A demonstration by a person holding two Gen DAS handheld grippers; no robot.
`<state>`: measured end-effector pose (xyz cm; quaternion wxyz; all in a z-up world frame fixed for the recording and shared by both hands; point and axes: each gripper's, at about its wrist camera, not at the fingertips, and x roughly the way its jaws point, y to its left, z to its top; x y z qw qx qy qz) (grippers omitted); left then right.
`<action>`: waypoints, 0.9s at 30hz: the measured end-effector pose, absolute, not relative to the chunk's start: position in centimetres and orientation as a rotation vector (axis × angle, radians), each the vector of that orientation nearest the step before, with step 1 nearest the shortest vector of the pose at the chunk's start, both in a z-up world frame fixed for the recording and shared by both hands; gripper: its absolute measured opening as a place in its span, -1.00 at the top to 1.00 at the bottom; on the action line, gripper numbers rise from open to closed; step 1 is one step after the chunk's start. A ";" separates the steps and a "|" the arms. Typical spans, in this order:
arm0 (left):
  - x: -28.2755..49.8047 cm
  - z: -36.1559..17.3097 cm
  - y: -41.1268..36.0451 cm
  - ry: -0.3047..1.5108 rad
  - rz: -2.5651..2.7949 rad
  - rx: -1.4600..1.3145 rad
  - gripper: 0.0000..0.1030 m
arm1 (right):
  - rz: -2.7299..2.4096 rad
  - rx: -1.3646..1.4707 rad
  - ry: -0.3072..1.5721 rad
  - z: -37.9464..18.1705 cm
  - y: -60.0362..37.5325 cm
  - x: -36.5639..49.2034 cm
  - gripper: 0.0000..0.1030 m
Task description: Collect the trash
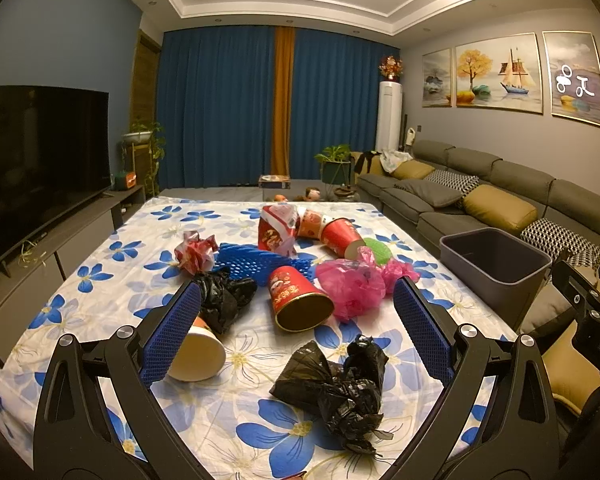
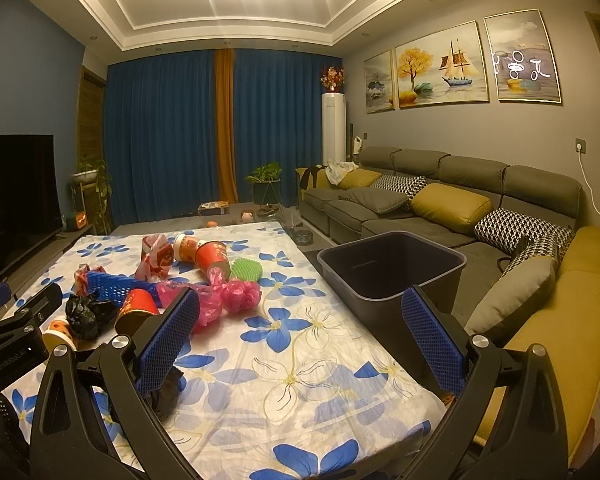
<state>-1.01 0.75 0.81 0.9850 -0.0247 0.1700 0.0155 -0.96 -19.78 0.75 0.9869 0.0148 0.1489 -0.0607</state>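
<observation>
The scene was a lit living room with blue curtains (image 1: 220,108), a dark television (image 1: 40,160) on the left and a grey sofa (image 2: 420,208) along the right wall. A table under a blue-flowered cloth (image 1: 236,360) carried the trash.

The left gripper (image 1: 296,332) hung over the near part of the table with its blue-padded fingers spread wide and holding nothing. Between those fingers lay a crumpled black bag (image 1: 336,392), and beyond it a red paper cup (image 1: 300,300) on its side. A second black bag (image 1: 224,300) and a pale-rimmed cup (image 1: 198,354) sat against the left finger. Further back were a pink plastic bag (image 1: 352,284), a blue foam net (image 1: 260,260), a green foam net (image 1: 376,250), a red-and-white wrapper (image 1: 276,228) and two more tipped cups (image 1: 340,236).

The right gripper (image 2: 300,344) was likewise spread and empty, above bare cloth. The dark grey bin (image 2: 392,272) stood beside the table's right edge, well apart from the litter, and looked empty. The right finger overlapped its near wall in view.
</observation>
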 end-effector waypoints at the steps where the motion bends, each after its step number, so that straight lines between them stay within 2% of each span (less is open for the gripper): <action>1: -1.0 0.8 0.8 0.342 0.032 -0.050 -0.85 | -0.122 0.030 0.300 0.8 -19.8 -0.9 -0.91; 27: -0.6 0.4 1.1 0.366 0.036 -0.064 -0.85 | -0.111 0.045 0.300 0.3 -20.1 -1.0 -0.91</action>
